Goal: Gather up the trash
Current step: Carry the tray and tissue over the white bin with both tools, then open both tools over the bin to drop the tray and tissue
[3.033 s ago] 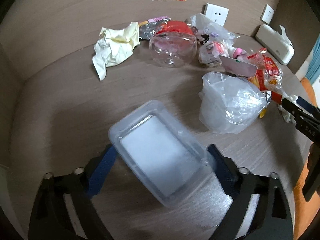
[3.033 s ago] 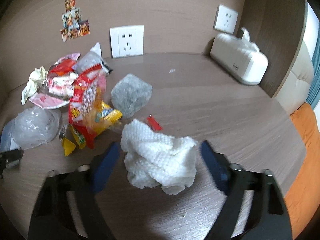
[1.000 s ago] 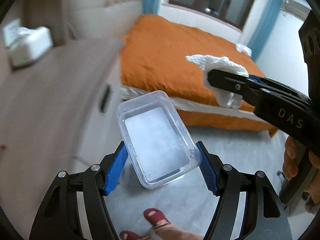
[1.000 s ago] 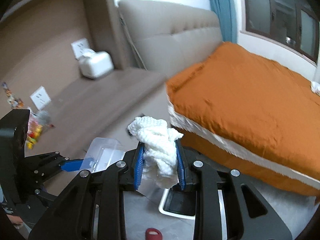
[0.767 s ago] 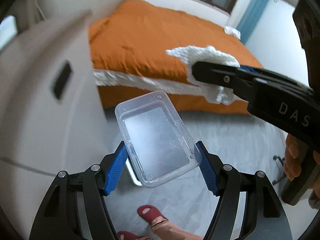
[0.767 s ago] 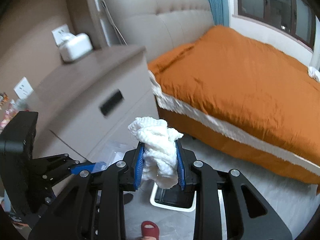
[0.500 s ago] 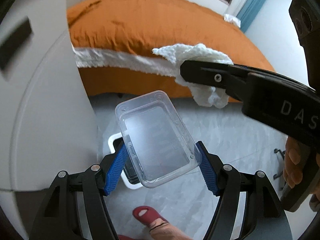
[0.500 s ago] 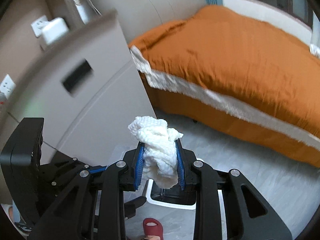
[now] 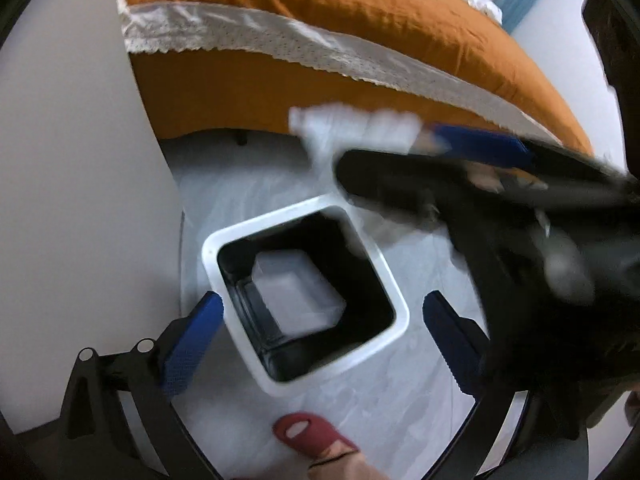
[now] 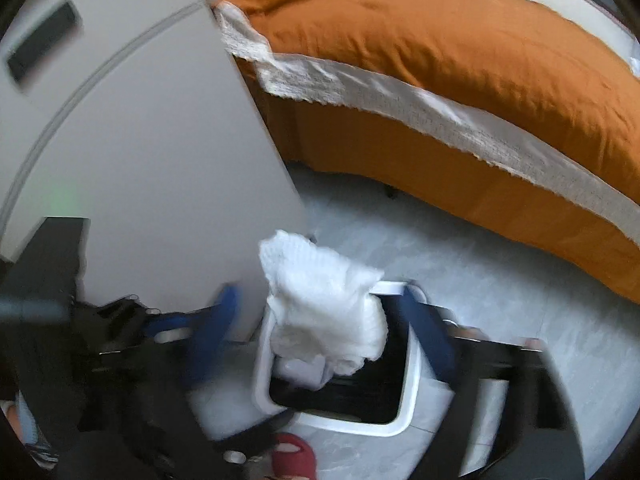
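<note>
The left gripper (image 9: 320, 330) hangs over a white-rimmed trash bin (image 9: 394, 288) with a black inside, its blue-padded fingers (image 9: 192, 340) spread wide at about 8 and 4 o'clock of the bin mouth and pinching nothing. Inside the bin, toward 9 o'clock of the opening, lies the clear plastic container (image 9: 298, 292): a shallow rectangular box with rounded corners, see-through and slightly frosted, tilted against the dark inner wall and blurred in the left wrist view. In the right wrist view the right gripper (image 10: 324, 320) has its blue fingers (image 10: 430, 334) spread apart on either side of a crumpled white paper towel (image 10: 324, 308), a puffy wad with a quilted, dimpled surface and ragged edges; the wad sits between the fingers, just above the bin's rim at its 11 o'clock corner, and whether either finger touches it cannot be told through the blur. The same towel shows in the left wrist view at 12 o'clock of the bin as a smeared white shape next to the right gripper's dark body. A pale cabinet (image 10: 152, 152) stands at 9 o'clock of the bin, an orange bed (image 10: 460, 60) with a white lace band runs across 12 to 3 o'clock, and a red slipper (image 9: 310, 434) on a foot shows at 6 o'clock on the grey floor (image 10: 460, 248).
</note>
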Action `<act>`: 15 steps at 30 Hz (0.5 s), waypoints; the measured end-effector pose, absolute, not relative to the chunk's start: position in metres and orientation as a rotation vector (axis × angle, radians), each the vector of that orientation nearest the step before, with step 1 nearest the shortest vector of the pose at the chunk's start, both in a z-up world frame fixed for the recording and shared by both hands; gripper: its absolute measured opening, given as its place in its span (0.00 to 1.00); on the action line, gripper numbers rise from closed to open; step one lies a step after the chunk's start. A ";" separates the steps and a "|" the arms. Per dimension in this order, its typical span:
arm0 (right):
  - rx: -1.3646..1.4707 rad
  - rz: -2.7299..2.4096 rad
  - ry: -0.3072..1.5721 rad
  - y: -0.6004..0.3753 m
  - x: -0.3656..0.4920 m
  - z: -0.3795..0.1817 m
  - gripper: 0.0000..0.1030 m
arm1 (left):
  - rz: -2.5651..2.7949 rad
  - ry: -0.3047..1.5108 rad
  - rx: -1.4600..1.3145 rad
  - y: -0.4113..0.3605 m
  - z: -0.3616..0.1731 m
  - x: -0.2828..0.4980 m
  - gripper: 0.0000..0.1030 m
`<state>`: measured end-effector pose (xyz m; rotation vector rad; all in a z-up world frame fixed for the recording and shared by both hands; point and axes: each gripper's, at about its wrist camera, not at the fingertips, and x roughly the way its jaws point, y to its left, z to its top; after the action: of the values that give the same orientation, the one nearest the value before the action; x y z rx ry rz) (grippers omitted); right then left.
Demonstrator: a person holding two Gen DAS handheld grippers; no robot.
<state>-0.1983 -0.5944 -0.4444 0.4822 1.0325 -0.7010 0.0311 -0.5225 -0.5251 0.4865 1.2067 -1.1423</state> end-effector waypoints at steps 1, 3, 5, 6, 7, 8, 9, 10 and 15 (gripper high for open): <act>0.486 -0.712 1.033 -0.596 -0.200 -0.450 0.92 | -1.127 1.220 0.496 -0.520 -0.531 0.034 0.95; 0.488 -0.725 1.049 -0.597 -0.201 -0.457 0.93 | -1.105 1.215 0.507 -0.515 -0.535 0.037 0.95; 0.481 -0.752 1.044 -0.596 -0.202 -0.455 0.96 | -1.090 1.204 0.507 -0.508 -0.531 0.038 0.95; 0.485 -0.757 1.045 -0.595 -0.203 -0.452 0.96 | -1.082 1.200 0.507 -0.506 -0.529 0.039 0.95; 0.484 -0.765 1.044 -0.593 -0.203 -0.449 0.96 | -1.071 1.195 0.510 -0.504 -0.524 0.040 0.95; 0.482 -0.773 1.043 -0.591 -0.203 -0.445 0.96 | -1.062 1.189 0.513 -0.510 -0.528 0.043 0.95; 0.485 -0.778 1.043 -0.591 -0.202 -0.439 0.96 | -1.052 1.182 0.511 -0.509 -0.523 0.044 0.95; 0.486 -0.783 1.040 -0.589 -0.201 -0.433 0.96 | -1.045 1.180 0.500 -0.506 -0.513 0.044 0.95; 0.447 -0.799 1.005 -0.576 -0.194 -0.380 0.96 | -1.032 1.160 0.464 -0.508 -0.463 0.049 0.95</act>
<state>-0.1944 -0.5758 -0.3800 0.4473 1.0048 -0.7995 0.0491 -0.5084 -0.4633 0.4639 1.1596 -1.0323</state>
